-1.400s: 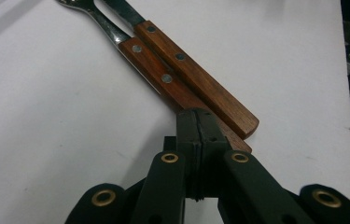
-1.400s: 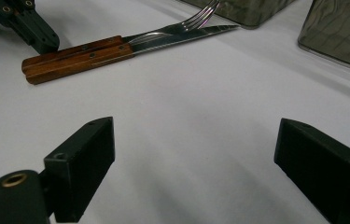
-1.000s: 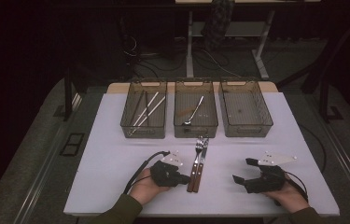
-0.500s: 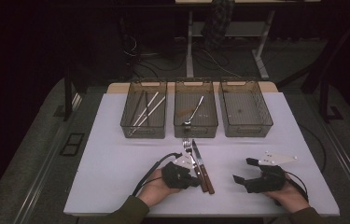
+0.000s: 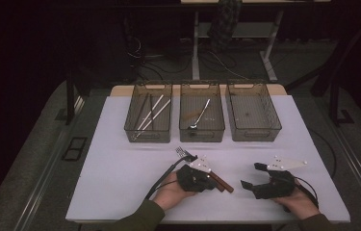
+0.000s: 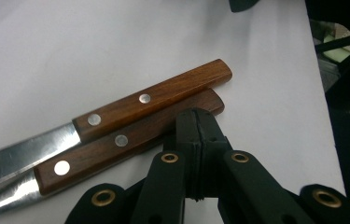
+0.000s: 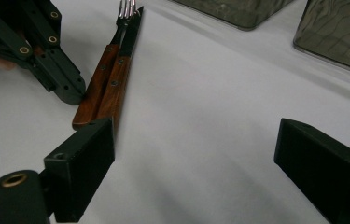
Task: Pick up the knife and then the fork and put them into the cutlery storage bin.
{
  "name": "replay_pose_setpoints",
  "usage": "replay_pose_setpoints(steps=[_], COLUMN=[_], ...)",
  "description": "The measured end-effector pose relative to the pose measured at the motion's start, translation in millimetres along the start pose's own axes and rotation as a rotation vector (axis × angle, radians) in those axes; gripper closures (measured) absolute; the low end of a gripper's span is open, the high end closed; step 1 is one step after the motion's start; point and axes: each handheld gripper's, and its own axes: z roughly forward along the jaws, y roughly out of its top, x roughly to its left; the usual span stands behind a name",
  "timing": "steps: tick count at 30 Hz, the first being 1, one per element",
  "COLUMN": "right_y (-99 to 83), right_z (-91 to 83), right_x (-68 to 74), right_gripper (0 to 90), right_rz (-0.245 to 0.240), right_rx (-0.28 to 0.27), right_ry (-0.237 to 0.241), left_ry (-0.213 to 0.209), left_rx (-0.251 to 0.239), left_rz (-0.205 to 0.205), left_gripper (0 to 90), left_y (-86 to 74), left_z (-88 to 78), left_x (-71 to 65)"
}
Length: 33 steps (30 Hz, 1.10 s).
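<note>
The left gripper (image 6: 196,140) has its jaws pressed flat together with nothing between them, the tip resting against the side of the nearer of two wooden handles (image 6: 130,135) that lie side by side on the desk (image 6: 70,51). In the right gripper view that same closed tip sits against the handles' left flank, partway along their length. The two pieces touch along their whole run: one shows fork tines (image 7: 127,7) at its far end, while the other's far end is dark and hard to make out there, though both carry flat steel ahead of the wood in the left gripper view.

With the jaws closed, the left gripper can only push. A sideways shove would likely move both pieces as one, or swing them about, rather than part them. If the jaws opened here and closed again, they could take both handles at once, since no gap separates them.

The right gripper (image 7: 196,158) hovers with its jaws spread wide, just short of the handle ends and holding nothing. Moving in now risks bumping the ends and skewing the pair.

Beyond, three trays (image 5: 202,132) stand in a row well apart from the cutlery; the left holds long utensils (image 5: 151,111), the middle one a single piece (image 5: 199,115), the right looks empty. A doubled grasp would put mixed pieces in one tray.
</note>
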Motion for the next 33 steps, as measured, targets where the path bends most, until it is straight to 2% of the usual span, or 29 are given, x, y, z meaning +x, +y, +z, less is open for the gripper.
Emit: replay_pose_setpoints(steps=[9,12,16,19,21,25,28,33], right_y=[0.1,0.3,0.9,3.1,6.0,12.2,18.0,28.1], right_z=[-0.1,-0.2,0.7,1.3,1.3,1.6,3.3,7.3], right_x=[0.3,0.5,1.9,2.8,3.2,3.8,4.2,5.3], right_gripper=[12.0,12.0,12.1,12.1,13.6,13.5,13.5,14.1], right_rz=[-0.002,0.0,0.001,-0.003,-0.023,-0.02,-0.027,-0.024], right_rx=[0.001,0.004,0.017,0.033,0.053,0.069,0.108,0.146], right_ry=[-0.001,0.003,0.021,0.025,0.018,0.009,-0.02,0.01], left_ry=[0.004,0.016,0.058,0.101,0.126,0.183,0.22,0.274], left_rx=[-0.021,-0.047,-0.079,-0.11,-0.128,-0.152,-0.16,-0.178], left_rz=[-0.007,-0.014,-0.018,-0.03,-0.042,-0.079,-0.115,-0.137], left_gripper=[88.6,86.7,81.1,72.4,68.2,57.2,46.4,32.0], left_y=[1.0,0.0,-6.8,-16.8,-25.1,-44.8,-60.2,-78.2], left_z=[-4.2,-12.8,-30.7,-48.7,-61.6,-83.3,-94.5,-111.3], left_x=[1.3,0.7,1.9,4.0,6.4,10.1,10.5,10.5])
